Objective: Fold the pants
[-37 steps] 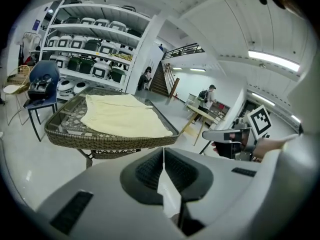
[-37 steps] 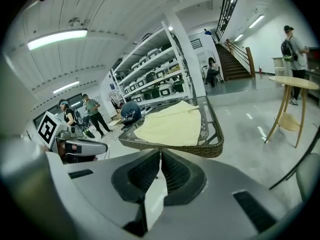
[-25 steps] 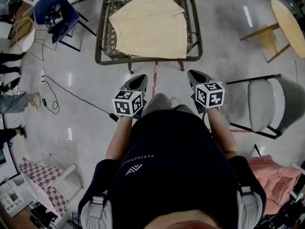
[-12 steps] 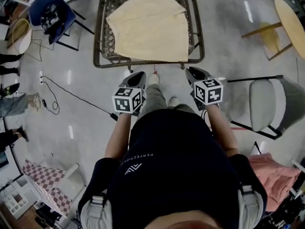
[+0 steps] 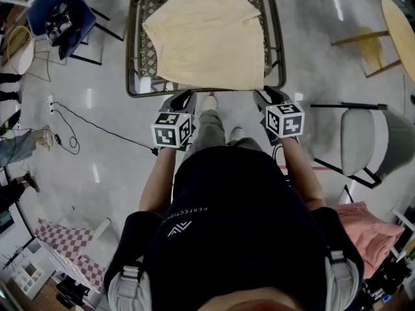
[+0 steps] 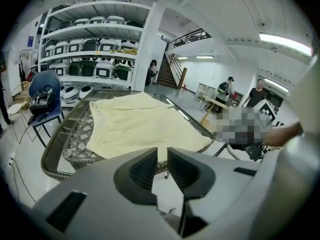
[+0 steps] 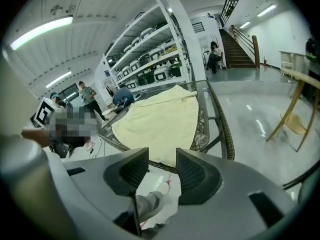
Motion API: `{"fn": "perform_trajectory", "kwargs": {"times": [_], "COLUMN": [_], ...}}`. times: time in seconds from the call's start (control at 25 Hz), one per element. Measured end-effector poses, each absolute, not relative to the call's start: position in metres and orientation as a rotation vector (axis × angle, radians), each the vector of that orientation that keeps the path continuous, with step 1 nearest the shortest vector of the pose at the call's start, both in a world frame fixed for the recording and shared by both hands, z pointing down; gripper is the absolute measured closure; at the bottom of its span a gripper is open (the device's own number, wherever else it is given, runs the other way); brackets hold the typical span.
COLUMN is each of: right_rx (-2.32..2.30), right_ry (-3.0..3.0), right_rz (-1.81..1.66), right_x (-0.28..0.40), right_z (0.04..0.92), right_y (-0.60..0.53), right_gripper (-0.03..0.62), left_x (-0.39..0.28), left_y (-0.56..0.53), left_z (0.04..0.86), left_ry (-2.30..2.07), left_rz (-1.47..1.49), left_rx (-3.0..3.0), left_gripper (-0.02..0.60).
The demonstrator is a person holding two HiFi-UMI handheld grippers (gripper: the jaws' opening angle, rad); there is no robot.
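On the table (image 5: 133, 57) dead ahead: pants (image 5: 204, 34), long axis running away from me, near edge just past both tips. L gripper (image 5: 183, 100) barely apart, R gripper (image 5: 264, 97) wider; both just opening, empty.

Ahead of the left gripper (image 5: 185, 96) and right gripper (image 5: 265, 94), the pants (image 5: 204, 34) are soft, matt cloth, lying on a table (image 5: 131, 50) of rough woven wicker under a glossy glass top. The floor (image 5: 117, 173) beneath both grippers is smooth, polished and shiny.
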State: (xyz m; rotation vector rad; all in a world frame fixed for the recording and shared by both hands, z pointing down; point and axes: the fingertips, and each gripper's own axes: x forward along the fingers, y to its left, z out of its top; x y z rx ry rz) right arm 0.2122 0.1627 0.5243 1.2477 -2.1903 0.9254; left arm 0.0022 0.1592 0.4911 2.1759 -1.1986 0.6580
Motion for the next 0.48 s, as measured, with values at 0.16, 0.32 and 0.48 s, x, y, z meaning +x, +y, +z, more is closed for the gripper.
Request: {"fn": "perform_trajectory", "kwargs": {"times": [0.16,0.32,0.48], "right_rx": [1.271,1.281,1.291], "right_ry": [-2.14,-2.089,-2.05], "right_rz": [0.96,0.98,0.991], "right_x": [0.212,0.208,0.205], "right_z": [0.534,0.543,0.55], "right_y": [0.153,0.148,0.143], "right_gripper": [0.437,0.413,0.394], "left_x": [-0.004,-0.012,-0.018], "left_y": [0.142,0.128,0.115], "left_z": [0.499,0.506,0.514], "left_ry": [-1.166,-1.14,-1.116], "left_rz": [0.683,0.73,0.775], "left_rx": [2.164,2.16,2.15], "left_gripper": [0.479,0.477,0.462]}}
